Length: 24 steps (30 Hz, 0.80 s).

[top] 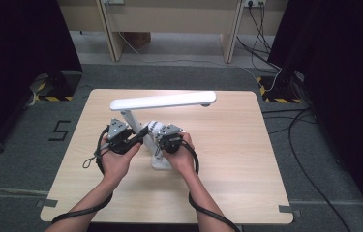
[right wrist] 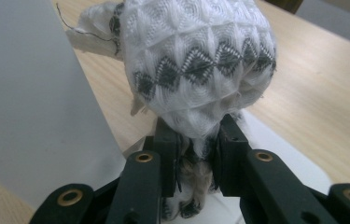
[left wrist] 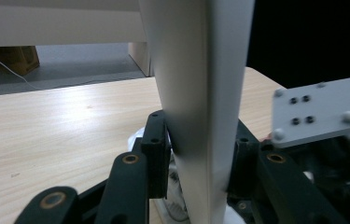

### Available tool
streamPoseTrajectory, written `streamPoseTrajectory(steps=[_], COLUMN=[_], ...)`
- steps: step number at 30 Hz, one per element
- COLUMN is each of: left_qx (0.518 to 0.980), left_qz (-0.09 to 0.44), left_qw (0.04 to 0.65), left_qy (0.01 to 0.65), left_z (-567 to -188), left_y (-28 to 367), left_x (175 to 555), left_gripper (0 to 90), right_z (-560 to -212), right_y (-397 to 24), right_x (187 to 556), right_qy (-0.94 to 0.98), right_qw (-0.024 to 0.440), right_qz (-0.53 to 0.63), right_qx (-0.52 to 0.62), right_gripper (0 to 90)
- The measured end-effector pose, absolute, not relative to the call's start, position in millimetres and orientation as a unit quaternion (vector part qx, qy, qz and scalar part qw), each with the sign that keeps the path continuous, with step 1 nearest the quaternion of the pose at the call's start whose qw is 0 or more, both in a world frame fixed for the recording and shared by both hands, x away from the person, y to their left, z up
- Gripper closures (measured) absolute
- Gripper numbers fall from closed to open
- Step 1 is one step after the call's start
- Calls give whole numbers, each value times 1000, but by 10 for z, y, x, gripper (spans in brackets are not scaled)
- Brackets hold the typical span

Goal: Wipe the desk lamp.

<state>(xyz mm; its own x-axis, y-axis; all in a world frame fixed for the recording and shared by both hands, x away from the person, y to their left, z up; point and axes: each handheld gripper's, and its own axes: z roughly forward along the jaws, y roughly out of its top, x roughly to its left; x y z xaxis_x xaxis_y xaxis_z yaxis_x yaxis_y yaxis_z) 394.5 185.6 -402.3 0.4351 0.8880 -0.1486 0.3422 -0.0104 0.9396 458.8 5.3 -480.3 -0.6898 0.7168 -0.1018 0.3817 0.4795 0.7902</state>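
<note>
Right gripper view looks along a claw whose two black jaws pinch a gathered tail of a white cloth (right wrist: pixel 196 70), so the right claw (right wrist: pixel 195 161) is closed on soft fabric, with the rest of the wad bulging out above the pads. The cloth is knitted or woven in a raised diamond pattern, white with dark grey zigzag bands, and a loose thread and a frayed corner trail from its upper left. By the look of it, it will be light, limp and easily squashed, unlikely to slip from the pads but apt to snag by its loose threads; a bunched fold is the sensible place to hold it, as it is held here. In the left gripper view, the left claw (left wrist: pixel 200 154) stands partly closed around the upright stem of a white desk lamp (left wrist: pixel 200 93), its pads lying against the smooth, tapering column on both sides. That stem looks hard, glossy and probably slippery, so a hold low down near the base seems safest, where the lamp is least likely to tip. From the high view, the lamp (top: pixel 162 101) stands near the middle of the pale wooden worktop (top: pixel 247 183) with its long flat head reaching to the right, and the cloth (top: pixel 155 128) sits just beside the stem, between the two hands.
</note>
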Motion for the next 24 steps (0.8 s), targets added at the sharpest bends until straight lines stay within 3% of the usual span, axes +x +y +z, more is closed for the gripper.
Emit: streamPoseTrajectory(steps=[14, 24], left_qx=[661, 658], left_qz=[268, 270], left_qw=[525, 527], left_qy=[465, 466], left_z=[-4026, -4033], left_y=[1836, 1829], left_x=[3933, 3925], left_gripper=[669, 672], right_z=[-4904, -4945], right_y=[17, -412], right_x=[4529, 4517], right_qy=[841, 832], right_qw=[233, 254], right_qz=[362, 342], right_qx=[329, 356], right_gripper=[750, 750])
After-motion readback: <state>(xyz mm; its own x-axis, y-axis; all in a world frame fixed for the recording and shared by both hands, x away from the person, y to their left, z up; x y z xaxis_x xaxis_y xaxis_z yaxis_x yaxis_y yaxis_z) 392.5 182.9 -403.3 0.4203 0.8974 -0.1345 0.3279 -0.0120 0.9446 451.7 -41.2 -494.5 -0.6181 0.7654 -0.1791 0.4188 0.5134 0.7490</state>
